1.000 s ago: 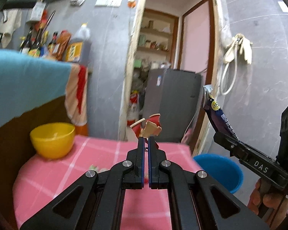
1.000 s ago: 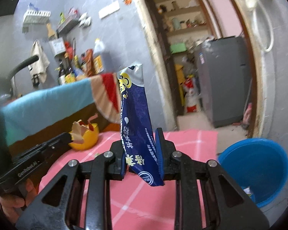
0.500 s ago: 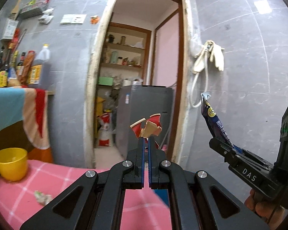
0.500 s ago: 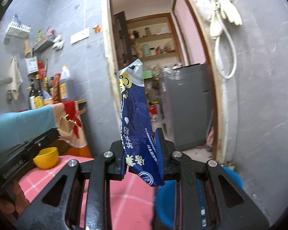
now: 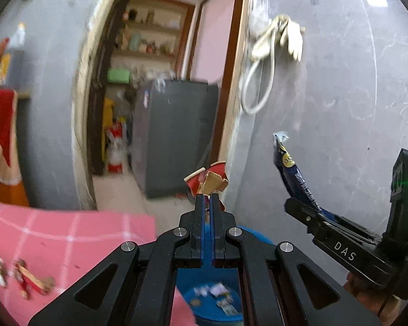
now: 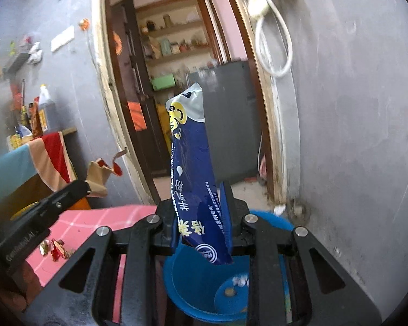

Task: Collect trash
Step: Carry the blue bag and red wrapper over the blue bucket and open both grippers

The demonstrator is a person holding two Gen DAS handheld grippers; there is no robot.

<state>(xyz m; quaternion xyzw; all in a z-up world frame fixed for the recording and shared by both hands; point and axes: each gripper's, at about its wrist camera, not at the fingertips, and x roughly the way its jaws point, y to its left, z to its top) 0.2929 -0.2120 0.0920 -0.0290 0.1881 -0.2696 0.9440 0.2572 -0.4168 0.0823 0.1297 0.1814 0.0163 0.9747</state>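
Note:
My left gripper (image 5: 210, 196) is shut on a torn red and brown paper scrap (image 5: 208, 180), held above the near rim of a blue bin (image 5: 217, 301) on the floor. My right gripper (image 6: 201, 190) is shut on a long dark blue snack wrapper (image 6: 193, 168) that stands upright over the blue bin (image 6: 195, 285). The right gripper with its wrapper (image 5: 291, 174) shows at the right of the left wrist view. The left gripper with its scrap (image 6: 99, 175) shows at the left of the right wrist view. The bin holds a few bits of trash.
A table with a pink checked cloth (image 5: 68, 233) stands left of the bin, with small wrapper scraps (image 5: 27, 277) on it. A grey wall (image 5: 340, 108) is close on the right. A doorway with a grey fridge (image 5: 174, 135) is ahead.
Both grippers have swung right, away from the table and yellow bowl, and now hang over the blue bin. Each still holds its piece of trash.

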